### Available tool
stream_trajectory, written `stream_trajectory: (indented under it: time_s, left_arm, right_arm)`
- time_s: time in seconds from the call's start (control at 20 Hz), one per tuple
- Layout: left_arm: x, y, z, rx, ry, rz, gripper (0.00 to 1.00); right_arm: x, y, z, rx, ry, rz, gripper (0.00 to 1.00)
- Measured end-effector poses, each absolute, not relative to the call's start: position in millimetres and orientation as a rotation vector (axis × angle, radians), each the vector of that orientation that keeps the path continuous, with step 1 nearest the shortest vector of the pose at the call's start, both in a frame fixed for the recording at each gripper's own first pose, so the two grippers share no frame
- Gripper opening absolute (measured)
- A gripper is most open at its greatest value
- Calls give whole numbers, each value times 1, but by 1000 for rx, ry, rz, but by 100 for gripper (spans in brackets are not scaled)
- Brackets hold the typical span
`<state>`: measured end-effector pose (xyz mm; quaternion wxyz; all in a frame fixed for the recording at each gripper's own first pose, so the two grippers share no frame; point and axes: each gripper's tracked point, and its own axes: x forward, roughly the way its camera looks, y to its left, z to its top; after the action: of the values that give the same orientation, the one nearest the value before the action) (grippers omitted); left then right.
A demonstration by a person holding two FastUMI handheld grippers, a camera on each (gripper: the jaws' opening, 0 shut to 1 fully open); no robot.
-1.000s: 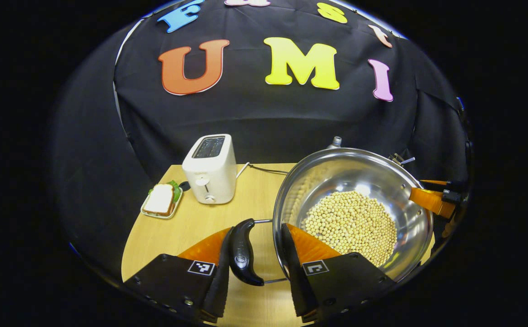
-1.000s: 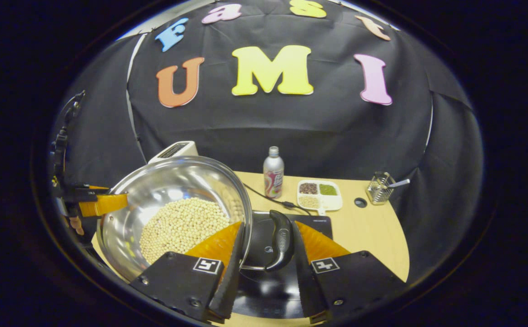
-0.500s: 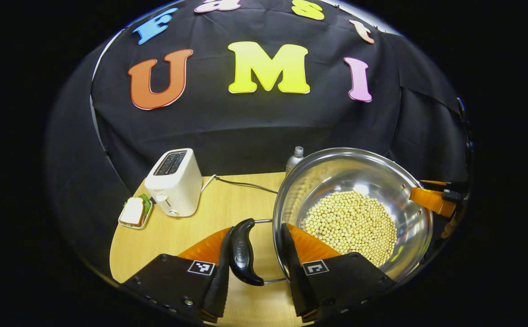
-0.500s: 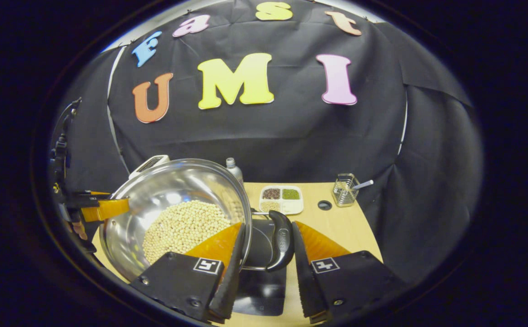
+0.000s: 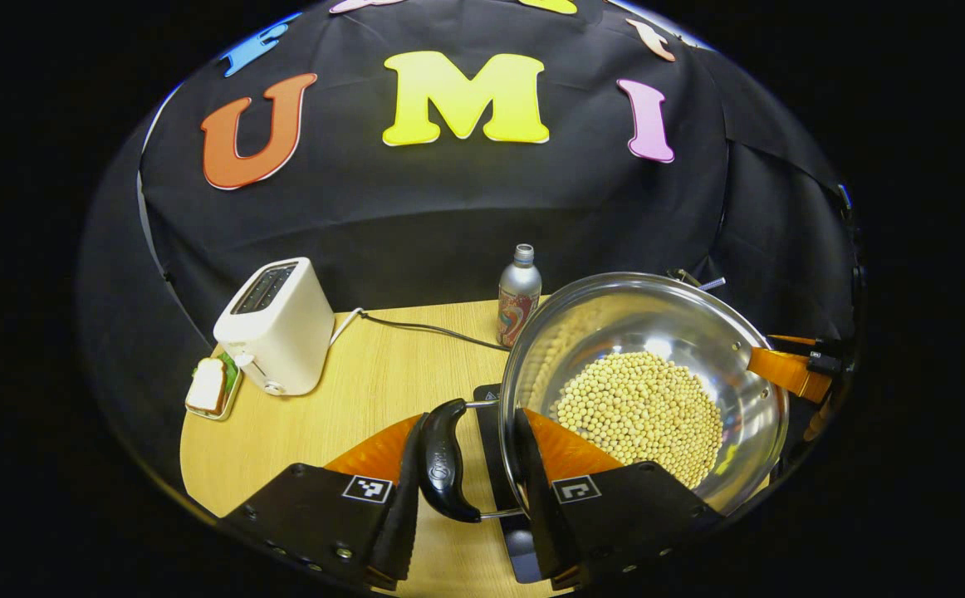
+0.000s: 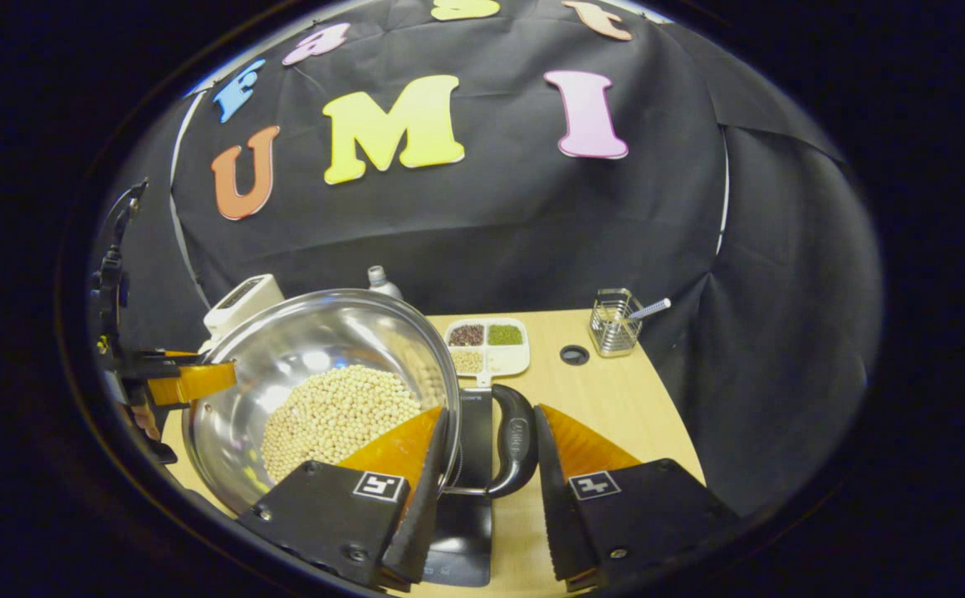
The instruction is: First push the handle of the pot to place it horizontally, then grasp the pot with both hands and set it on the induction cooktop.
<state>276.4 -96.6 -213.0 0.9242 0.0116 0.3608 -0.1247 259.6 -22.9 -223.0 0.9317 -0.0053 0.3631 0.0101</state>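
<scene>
A steel pot holding pale beans hangs between both grippers. My left gripper is shut on the pot's black left handle, one finger outside the handle and the other against the pot's wall. My right gripper holds the opposite black handle the same way. Each gripper also appears at the pot's far rim in the other view: the right gripper, the left gripper. The black induction cooktop lies under the pot, and its front edge peeks out below.
On the left of the wooden table stand a white toaster and a sandwich plate, with a cable running back. A metal bottle stands behind the pot. A divided bean tray and a wire holder sit at the back right.
Both grippers have carried the pot to the right across the table. The toaster has slid left in the left gripper view, and the cooktop now shows under the pot there.
</scene>
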Motion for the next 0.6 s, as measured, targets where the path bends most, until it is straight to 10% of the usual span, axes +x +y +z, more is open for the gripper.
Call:
stream_trajectory:
  time_s: [0.6]
  left_arm:
    - [291, -100, -297, 7, 823, -264, 65]
  right_arm:
    - [271, -29, -312, 5, 829, 8, 55]
